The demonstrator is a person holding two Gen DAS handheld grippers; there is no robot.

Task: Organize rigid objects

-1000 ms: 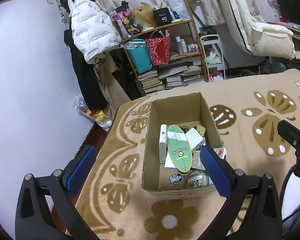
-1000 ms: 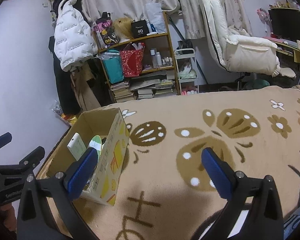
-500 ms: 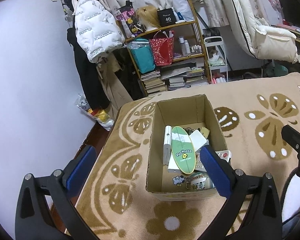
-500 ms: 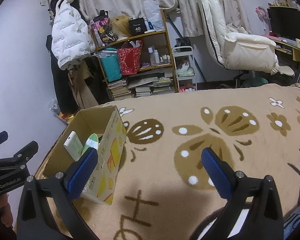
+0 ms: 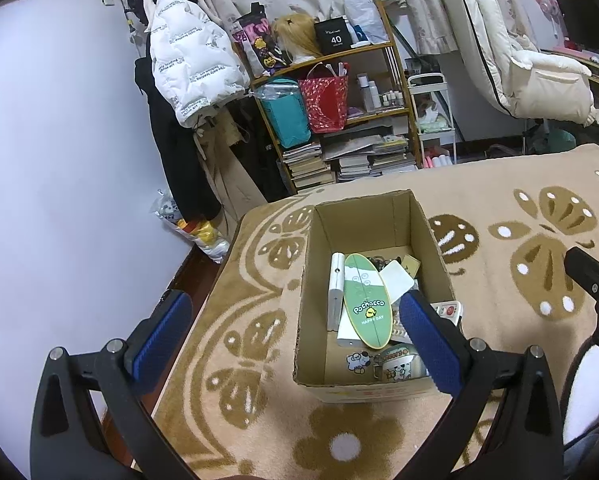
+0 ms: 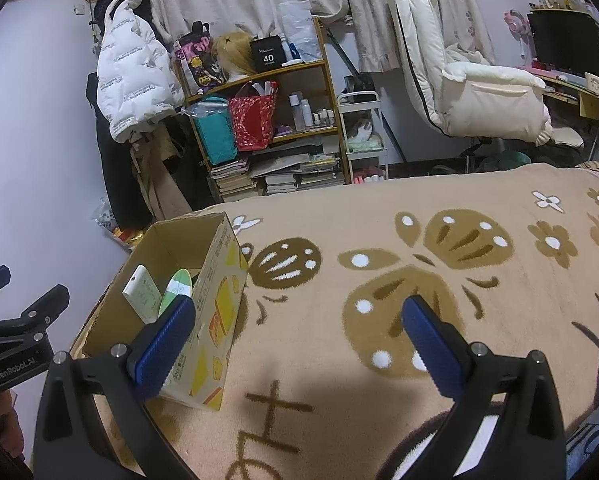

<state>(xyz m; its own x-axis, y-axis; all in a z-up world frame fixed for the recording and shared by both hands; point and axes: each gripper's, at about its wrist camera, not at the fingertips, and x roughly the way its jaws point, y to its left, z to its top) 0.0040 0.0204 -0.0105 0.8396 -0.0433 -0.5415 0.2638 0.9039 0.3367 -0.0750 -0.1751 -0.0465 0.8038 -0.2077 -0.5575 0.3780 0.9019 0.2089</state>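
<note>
**Left gripper nearer the box**

Though nothing is gripped yet, the cardboard box [image 5: 373, 292] sits on the patterned blanket [image 5: 499, 208], holding a green oval board [image 5: 366, 306] whose long axis runs away from the camera. It lies just ahead of the left gripper [image 5: 295, 338], jaws wide. Jaws equally wide, the right gripper [image 6: 299, 344] has the box off to its left, so the left seems nearer.

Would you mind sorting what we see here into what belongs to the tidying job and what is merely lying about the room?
Job:
- cardboard box
- green Pochacco board, inside it
- white case, inside it
- left gripper and right gripper, both open

Lying about:
- white puffer jacket
- bookshelf
- red bag
- cream chair
</note>
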